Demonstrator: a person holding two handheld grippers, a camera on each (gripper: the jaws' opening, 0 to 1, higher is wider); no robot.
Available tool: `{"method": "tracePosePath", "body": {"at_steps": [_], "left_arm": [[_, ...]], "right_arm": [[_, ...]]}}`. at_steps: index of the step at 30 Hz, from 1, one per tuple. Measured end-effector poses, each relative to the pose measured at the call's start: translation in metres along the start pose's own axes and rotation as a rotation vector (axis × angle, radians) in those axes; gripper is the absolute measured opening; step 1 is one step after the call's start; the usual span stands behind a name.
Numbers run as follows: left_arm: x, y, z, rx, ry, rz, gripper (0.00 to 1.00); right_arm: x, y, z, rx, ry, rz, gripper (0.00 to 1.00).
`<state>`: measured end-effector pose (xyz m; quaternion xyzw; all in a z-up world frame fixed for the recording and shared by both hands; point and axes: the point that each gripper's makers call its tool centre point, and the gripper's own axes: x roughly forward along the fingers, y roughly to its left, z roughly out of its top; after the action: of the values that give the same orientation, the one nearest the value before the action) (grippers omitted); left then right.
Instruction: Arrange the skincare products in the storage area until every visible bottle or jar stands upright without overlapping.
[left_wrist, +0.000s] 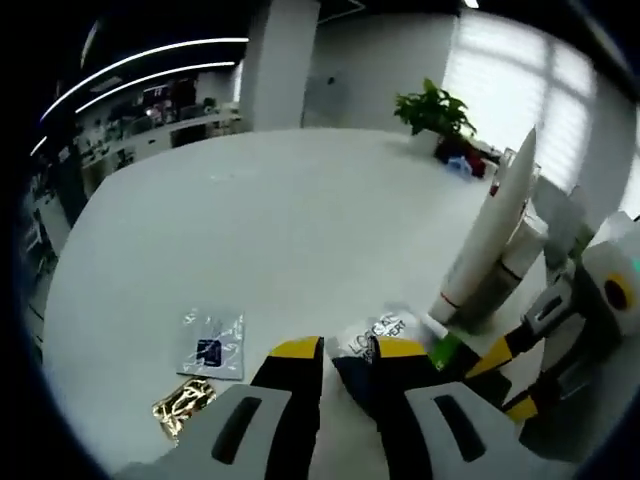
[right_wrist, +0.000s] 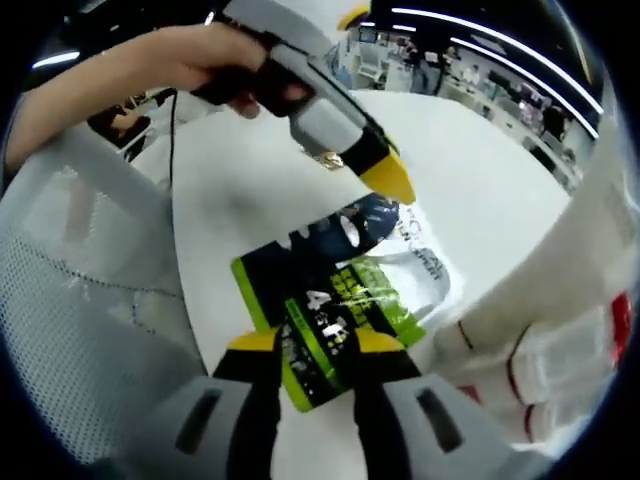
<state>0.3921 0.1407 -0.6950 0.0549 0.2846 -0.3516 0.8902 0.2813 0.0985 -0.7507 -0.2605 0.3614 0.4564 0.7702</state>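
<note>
Left claw (left_wrist: 348, 362) clenched on the edge of a dark sachet with white lettering (left_wrist: 372, 335), flat on the white tabletop (left_wrist: 270, 230); right claw (right_wrist: 316, 352) grasping the near end of a green-and-black sachet (right_wrist: 325, 325) lying just beside it. A white tube with a red band (left_wrist: 487, 235) leaning tilted against white bottles (left_wrist: 515, 262), near the sachets. Further left on the tabletop, well apart, a clear packet (left_wrist: 211, 343) and a gold packet (left_wrist: 183, 405) just beside it.

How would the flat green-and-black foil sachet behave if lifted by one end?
The green-and-black foil sachet looks thin and flat, so it would probably flop and bend. Its glossy surface may slip between the right gripper jaws. It likely weighs little.
</note>
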Motion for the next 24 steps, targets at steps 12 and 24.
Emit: {"method": "tracePosePath", "body": {"at_steps": [12, 24], "left_arm": [[0.005, -0.032, -0.039, 0.175, 0.222, -0.126, 0.31], [0.007, -0.03, -0.06, 0.193, 0.316, -0.14, 0.36]], "right_arm": [[0.0, 0.0, 0.0, 0.007, 0.001, -0.001, 0.28], [0.0, 0.002, 0.0, -0.004, 0.023, -0.01, 0.29]]}}
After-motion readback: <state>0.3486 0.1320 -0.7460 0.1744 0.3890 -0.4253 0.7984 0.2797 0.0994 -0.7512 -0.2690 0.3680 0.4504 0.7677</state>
